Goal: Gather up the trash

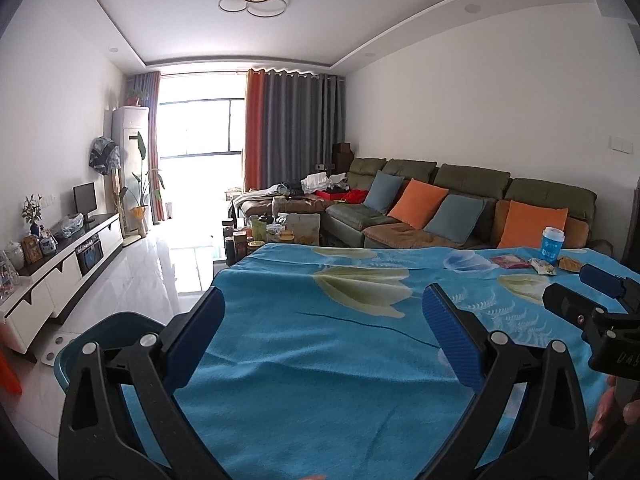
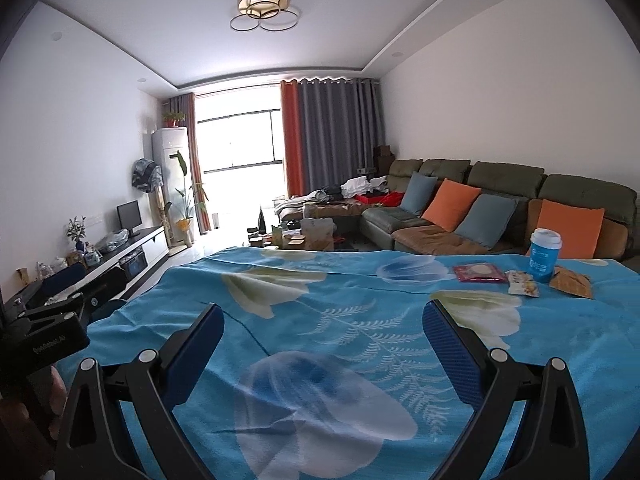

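Nearest to me, my left tongs (image 1: 322, 320) and my right tongs (image 2: 322, 338) both stand wide apart with nothing between their blue pads, low over the blue flowered cloth (image 2: 320, 320) that covers the counter, and a teal bin (image 1: 100, 332) shows at the counter's left edge below my left tongs; I cannot see inside it. Farther out, at the far right corner of the counter, the trash lies together: a red wrapper (image 2: 479, 273), a small snack packet (image 2: 524, 283), a brown packet (image 2: 570, 283) and a blue cup (image 2: 545, 255) standing upright. I judge that these four pieces are left to collect.
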The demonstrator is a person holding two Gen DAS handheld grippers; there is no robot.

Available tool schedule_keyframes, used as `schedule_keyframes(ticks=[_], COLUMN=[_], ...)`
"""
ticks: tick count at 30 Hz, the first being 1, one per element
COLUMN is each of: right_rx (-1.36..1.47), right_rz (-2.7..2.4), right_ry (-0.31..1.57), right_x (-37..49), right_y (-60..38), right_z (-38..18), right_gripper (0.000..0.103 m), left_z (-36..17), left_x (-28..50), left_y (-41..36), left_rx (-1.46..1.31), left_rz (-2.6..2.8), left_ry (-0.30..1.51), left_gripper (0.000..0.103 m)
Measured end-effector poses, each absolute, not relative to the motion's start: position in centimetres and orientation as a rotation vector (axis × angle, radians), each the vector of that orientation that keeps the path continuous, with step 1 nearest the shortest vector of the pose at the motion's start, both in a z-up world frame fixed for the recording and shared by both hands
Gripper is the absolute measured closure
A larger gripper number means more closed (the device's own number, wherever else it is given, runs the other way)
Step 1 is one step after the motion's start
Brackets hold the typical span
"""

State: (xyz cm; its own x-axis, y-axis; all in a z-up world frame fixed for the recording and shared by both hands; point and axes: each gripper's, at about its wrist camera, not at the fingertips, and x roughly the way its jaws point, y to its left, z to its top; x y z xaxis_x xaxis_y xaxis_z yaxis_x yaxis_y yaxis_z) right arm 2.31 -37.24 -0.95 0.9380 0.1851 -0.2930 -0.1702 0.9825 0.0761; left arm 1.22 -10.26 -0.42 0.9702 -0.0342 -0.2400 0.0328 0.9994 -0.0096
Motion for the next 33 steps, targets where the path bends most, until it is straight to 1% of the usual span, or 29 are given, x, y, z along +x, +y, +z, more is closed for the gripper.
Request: schedule_keyframes(ticks=[33], right_rx=[0.032], right_rz=[0.112], right_ry=[0.229], right_x=[1.3], right_y=[-38.0], right_z=[0.0], right_gripper=[0.007], left_z=[0.0], left_x=[0.4], left_y=[-11.5], left_rx=[0.028], left_rz=[-0.013], left_ry=[0.190], left_gripper=[0.006])
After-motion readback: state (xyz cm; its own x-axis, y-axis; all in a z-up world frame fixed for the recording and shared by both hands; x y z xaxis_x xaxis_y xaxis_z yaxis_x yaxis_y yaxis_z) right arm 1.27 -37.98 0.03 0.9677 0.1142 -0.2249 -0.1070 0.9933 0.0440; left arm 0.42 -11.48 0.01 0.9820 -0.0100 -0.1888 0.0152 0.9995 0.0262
